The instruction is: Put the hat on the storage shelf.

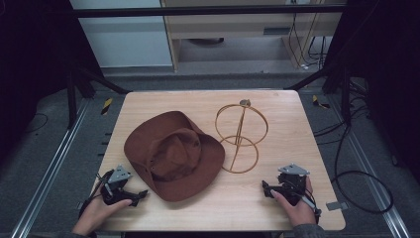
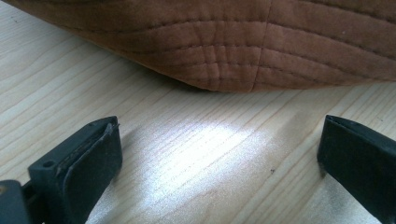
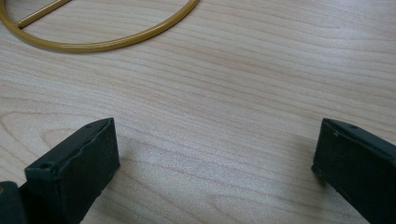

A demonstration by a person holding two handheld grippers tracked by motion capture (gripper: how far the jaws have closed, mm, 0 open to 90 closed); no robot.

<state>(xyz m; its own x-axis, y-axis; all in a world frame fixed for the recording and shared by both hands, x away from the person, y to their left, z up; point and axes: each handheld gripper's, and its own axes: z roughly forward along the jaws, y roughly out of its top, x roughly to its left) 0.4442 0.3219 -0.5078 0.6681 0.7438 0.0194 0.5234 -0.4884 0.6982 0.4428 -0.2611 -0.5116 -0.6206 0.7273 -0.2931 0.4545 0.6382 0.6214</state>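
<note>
On the desk (image 1: 208,208), a brown hat (image 1: 173,153) lies crown-up at centre-left beside a wire stand (image 1: 241,135), while the left claw (image 1: 134,197) and right claw (image 1: 267,188) rest at the near corners, jaws apart and empty, seemingly poised to lift the hat.

We see the hat (image 1: 174,154) on the table (image 1: 277,198), left of the wire stand (image 1: 241,136); both grippers rest nearer us, at either corner.
</note>
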